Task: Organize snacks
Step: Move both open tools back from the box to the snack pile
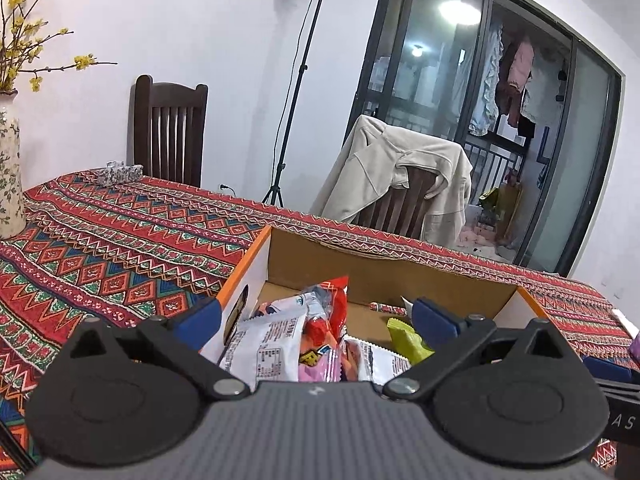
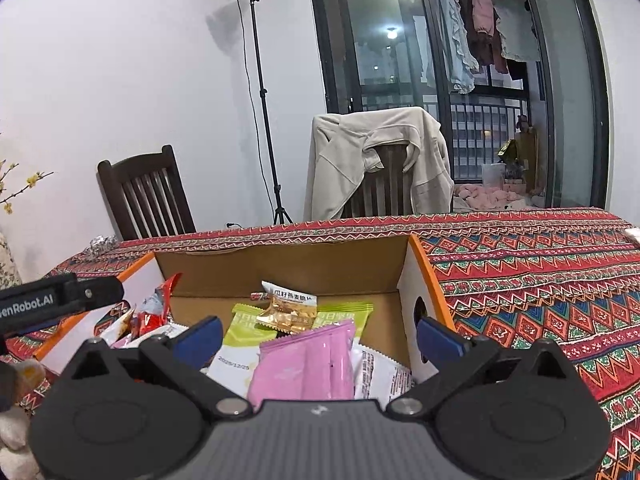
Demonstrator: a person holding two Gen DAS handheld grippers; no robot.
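- The snacks lie heaped in an open cardboard box (image 2: pixel 280 268) with orange-edged side walls, which stands on the patterned tablecloth (image 2: pixel 540 272).
- In the right wrist view, a pink packet (image 2: pixel 308 360) lies on top at the near end, with a white packet (image 2: pixel 380 376) just beside it and a lime-green packet (image 2: pixel 244 328) behind.
- A small gold wrapper (image 2: pixel 286 312) rests on the green one, near the box's far wall.
- In the left wrist view, a white printed packet (image 1: pixel 264 340) and a red packet (image 1: pixel 332 312) lean together at the box's left side; a green packet (image 1: pixel 404 340) lies to the right.
- The left gripper (image 1: pixel 316 316) hovers over the near end of the box, jaws spread wide and holding nothing; its left finger sits outside the box's left wall.
- The right gripper (image 2: pixel 318 338) hangs above the pink packet, jaws likewise spread and empty.
- Part of the left gripper's body shows at the left edge of the right wrist view.
- Beyond the table stand a dark wooden chair (image 2: pixel 148 196), a second chair draped with a beige jacket (image 2: pixel 380 160), and a light stand (image 2: pixel 260 92).
- A floral vase (image 1: pixel 10 168) with yellow blossoms stands on the cloth at far left.
- Laundry hangs behind the glass balcony door (image 2: pixel 460 60).
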